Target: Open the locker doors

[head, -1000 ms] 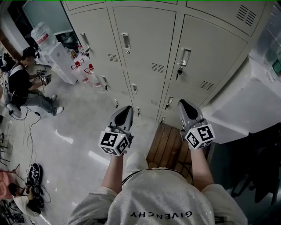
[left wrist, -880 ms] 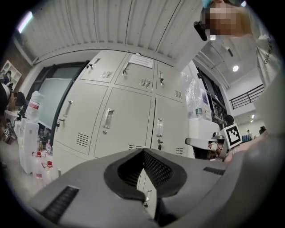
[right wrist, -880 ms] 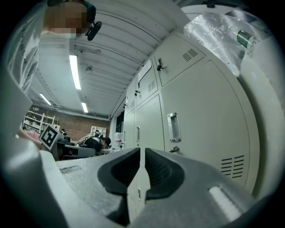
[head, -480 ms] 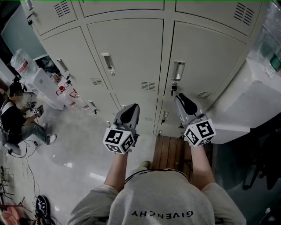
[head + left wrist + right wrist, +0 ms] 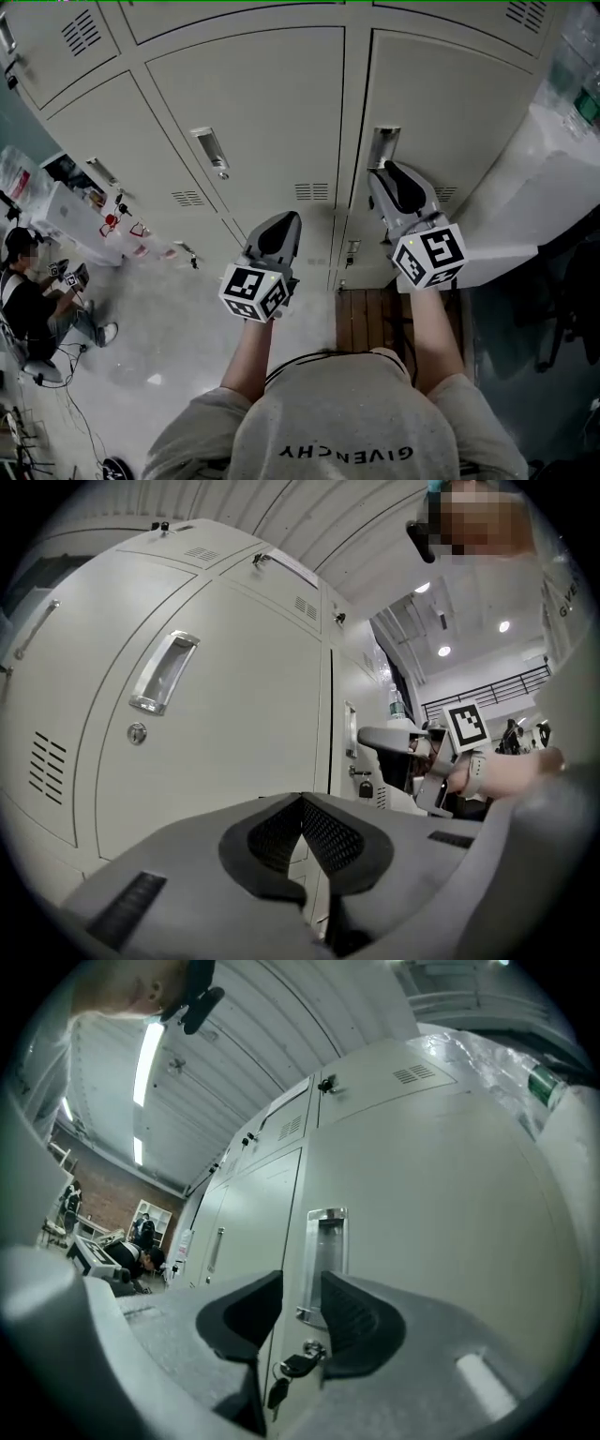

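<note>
Grey locker doors fill the head view. The right door (image 5: 450, 103) has a recessed metal handle (image 5: 382, 146) with a key (image 5: 298, 1365) hanging in the lock under it. My right gripper (image 5: 386, 175) is raised just below that handle. In the right gripper view its jaws (image 5: 300, 1302) are opening, and the handle (image 5: 323, 1255) shows through the gap, untouched by the pads. The left gripper (image 5: 281, 227) hangs lower, in front of the seam under the middle door (image 5: 272, 112). It is shut with nothing in it (image 5: 302, 806), and the middle door's handle (image 5: 162, 672) lies up and to its left.
A large white wrapped block (image 5: 553, 178) stands close on the right of the lockers. A wooden pallet (image 5: 370, 323) lies on the floor at my feet. A seated person (image 5: 33, 300) and a white cabinet (image 5: 66, 211) with small items are far left.
The view has closed in on the lockers. The right gripper has risen from below the lock to the right door's handle. The left gripper has stayed low and moved little.
</note>
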Motion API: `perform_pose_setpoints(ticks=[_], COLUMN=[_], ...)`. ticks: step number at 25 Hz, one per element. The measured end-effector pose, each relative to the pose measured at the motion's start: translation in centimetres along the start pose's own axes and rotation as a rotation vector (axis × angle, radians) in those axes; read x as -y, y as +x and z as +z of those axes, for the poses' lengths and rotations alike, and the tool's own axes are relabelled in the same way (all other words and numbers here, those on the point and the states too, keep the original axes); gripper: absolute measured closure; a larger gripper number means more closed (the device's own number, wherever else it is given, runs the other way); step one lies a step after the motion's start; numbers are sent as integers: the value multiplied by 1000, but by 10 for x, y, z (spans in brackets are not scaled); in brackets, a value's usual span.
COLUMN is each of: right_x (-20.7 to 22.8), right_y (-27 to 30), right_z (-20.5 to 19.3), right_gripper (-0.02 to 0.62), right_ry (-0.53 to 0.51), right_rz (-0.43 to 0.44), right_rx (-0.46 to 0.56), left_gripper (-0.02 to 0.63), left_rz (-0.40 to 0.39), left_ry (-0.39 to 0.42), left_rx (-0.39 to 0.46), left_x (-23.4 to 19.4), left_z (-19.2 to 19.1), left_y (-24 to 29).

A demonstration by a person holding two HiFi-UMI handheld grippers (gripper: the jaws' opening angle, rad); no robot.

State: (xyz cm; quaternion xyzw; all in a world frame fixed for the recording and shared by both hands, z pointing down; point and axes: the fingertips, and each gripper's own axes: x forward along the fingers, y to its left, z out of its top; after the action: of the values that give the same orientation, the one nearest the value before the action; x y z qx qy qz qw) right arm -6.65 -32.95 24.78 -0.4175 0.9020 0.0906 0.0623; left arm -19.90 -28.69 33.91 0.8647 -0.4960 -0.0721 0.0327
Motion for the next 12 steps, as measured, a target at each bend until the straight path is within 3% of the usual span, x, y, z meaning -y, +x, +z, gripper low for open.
perform_pose_setpoints(ticks=[7, 12], right_x=[2, -2], right_y=[22, 30], right_z=[-1, -1], right_gripper=[463, 463], right_ry=[-9, 11], right_rz=[-76, -81], right_rx=[-81, -91], left_gripper=[607, 607], left_rz=[-57, -80], left_ry=[-27, -44], left_rx=[-1, -10], left_x=[-6, -11], left_z=[-9, -15], left_y=[3, 0])
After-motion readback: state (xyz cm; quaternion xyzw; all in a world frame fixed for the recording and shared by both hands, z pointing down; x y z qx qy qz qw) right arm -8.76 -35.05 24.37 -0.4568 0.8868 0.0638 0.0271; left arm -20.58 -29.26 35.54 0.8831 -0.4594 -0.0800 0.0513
